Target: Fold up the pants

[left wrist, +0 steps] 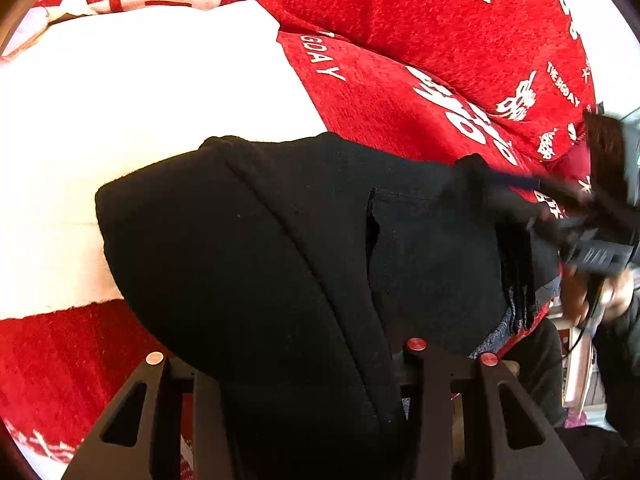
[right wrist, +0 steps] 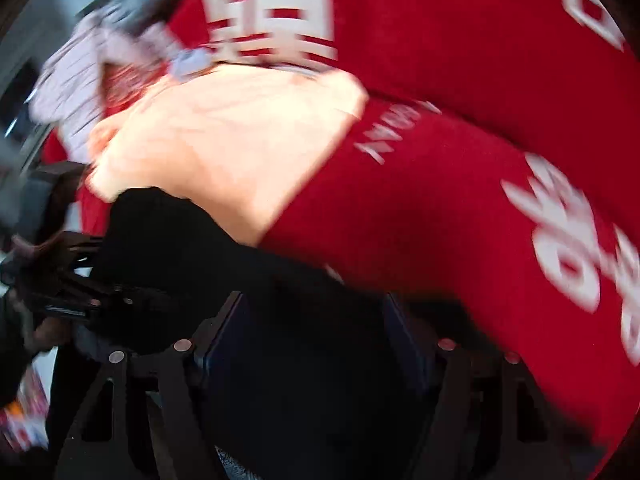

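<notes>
We see a pair of black, soft-knit pants (left wrist: 304, 240) bunched into a thick mound on a bed, lying partly on a white blanket panel (left wrist: 132, 128) and partly on a red plush blanket with white lettering (left wrist: 420, 92). A raised seam runs across the cloth from the far left toward the near middle, and a pocket slit shows just right of it. At the right end the ribbed waistband edge hangs over a strip of blue patterned cloth (left wrist: 516, 320).

In the left wrist view, the left gripper (left wrist: 308, 364) reaches in from the near edge. Its two black fingers stand on either side of a thick fold of the pants, and the cloth fills the gap between them. The fabric hides the pads, so we cannot tell whether they press on it.

In the blurred right wrist view, the right gripper (right wrist: 308, 340) has its jaws spread wide, with black cloth of the pants (right wrist: 280, 360) lying between its blue pads, and they do not appear to squeeze it. In the left wrist view this same tool is a dark smear at the right end of the pants.

At the left of the right wrist view we see the left gripper (right wrist: 80, 300) from the side, touching the black cloth. Far behind, a heap of pale lilac fabric (right wrist: 80, 80) lies on the red blanket.
</notes>
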Demonstrator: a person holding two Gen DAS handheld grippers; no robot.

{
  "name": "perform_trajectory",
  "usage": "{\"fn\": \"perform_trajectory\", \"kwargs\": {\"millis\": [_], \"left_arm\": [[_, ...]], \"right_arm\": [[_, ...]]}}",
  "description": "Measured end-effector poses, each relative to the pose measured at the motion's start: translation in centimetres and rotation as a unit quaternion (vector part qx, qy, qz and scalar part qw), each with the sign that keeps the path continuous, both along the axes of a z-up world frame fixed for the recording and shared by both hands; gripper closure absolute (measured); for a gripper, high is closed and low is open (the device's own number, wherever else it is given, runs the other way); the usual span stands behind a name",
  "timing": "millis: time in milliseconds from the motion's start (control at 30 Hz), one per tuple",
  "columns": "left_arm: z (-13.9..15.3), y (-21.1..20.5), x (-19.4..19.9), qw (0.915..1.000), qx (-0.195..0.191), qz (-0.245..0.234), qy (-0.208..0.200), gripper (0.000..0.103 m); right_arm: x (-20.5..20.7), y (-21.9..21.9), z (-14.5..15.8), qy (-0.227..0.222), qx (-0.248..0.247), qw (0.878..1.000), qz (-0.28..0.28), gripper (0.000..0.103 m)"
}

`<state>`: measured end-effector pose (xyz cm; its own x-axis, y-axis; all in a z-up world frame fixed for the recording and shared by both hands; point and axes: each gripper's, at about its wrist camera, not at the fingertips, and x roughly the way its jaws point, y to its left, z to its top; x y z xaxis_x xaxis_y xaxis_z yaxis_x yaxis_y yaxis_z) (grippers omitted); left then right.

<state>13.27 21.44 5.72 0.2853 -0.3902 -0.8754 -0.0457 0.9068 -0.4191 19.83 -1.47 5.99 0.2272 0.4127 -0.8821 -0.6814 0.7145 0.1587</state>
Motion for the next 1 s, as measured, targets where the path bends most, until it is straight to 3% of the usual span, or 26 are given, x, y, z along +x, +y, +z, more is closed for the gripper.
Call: {"fn": "perform_trajectory", "kwargs": {"millis": [100,167,433,533,667,733,800,867,1000], "left_arm": [[0.7,-0.2,-0.3,0.9998,0.017,0.004,0.005,0.062],[1.3,-0.4,-0.6,0.9996,0.027,0.006,0.007,0.063],[3.5,-1.9,-1.0,0.9983,0.055,0.019,0.007,0.066],[4.7,-2.7,-1.2,0.9974,0.070,0.018,-0.004,0.067],[5.6,-3.4,-1.5,0.9964,0.083,0.019,-0.006,0.067],[5.8,-3.9,-1.3,0.9958,0.089,0.021,-0.004,0.068],[6.1,-4.4,-1.1,0.9951,0.096,0.023,-0.001,0.069],[6.8,-5.0,-1.1,0.9946,0.101,0.024,0.000,0.069],[9.2,-6.7,-1.2,0.9933,0.114,0.013,-0.015,0.070]], "right_arm": [[-1.7,-1.4,-2.0,0.034,0.022,0.999,-0.034,0.028],[-4.1,-2.0,-2.1,0.008,0.018,0.999,-0.039,0.026],[-11.9,-4.4,-3.3,-0.007,0.020,0.999,-0.043,0.019],[-12.1,-4.4,-3.2,-0.006,0.019,0.999,-0.039,0.019],[-11.8,-5.9,-1.7,0.001,0.068,0.995,-0.067,0.018],[-11.3,-5.6,-3.4,0.020,0.037,0.997,-0.064,0.018],[-12.0,-5.0,-3.3,-0.012,0.022,0.999,-0.029,0.015],[-12.3,-5.2,-2.0,-0.002,0.030,0.999,-0.011,0.015],[-11.9,-8.9,1.6,-0.045,0.074,0.995,-0.051,0.015]]}}
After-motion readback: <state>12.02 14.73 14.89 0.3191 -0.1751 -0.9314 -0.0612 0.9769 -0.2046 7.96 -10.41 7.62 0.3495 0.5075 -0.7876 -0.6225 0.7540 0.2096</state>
